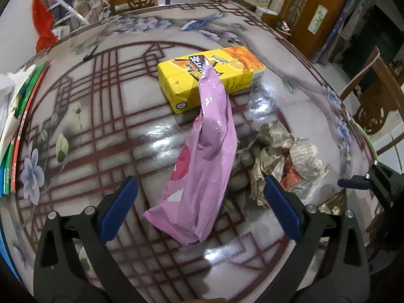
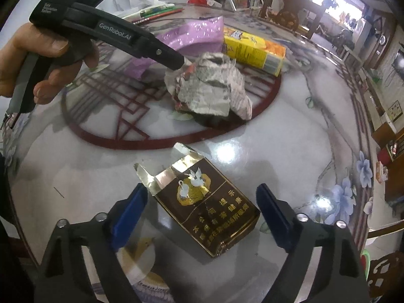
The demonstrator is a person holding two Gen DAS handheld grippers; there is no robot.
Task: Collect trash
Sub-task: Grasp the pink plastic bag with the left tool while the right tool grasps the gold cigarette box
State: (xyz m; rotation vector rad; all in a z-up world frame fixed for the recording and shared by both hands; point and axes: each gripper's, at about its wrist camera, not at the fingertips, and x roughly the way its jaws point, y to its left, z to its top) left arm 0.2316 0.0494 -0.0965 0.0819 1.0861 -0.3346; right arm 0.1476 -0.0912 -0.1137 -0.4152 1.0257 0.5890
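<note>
A pink plastic wrapper (image 1: pixel 202 156) lies on the patterned round table (image 1: pixel 101 126), its far end resting on a yellow drink carton (image 1: pixel 209 75). My left gripper (image 1: pixel 200 192) is open, its blue pads either side of the wrapper's near end. A crumpled newspaper ball (image 1: pixel 285 159) lies just right of it. In the right wrist view my right gripper (image 2: pixel 202 202) is open around an opened brown and gold cigarette pack (image 2: pixel 207 209) lying flat. Beyond it are the newspaper ball (image 2: pixel 212 85), the carton (image 2: pixel 255 50), the wrapper (image 2: pixel 186 38) and the left gripper's body (image 2: pixel 106 30).
Books and papers (image 1: pixel 15 116) are stacked at the table's left edge. Wooden chairs (image 1: pixel 371 96) stand around the table. A red cloth (image 1: pixel 43 25) hangs on a rack behind it. A bowl (image 2: pixel 141 265) shows under the right gripper's left finger.
</note>
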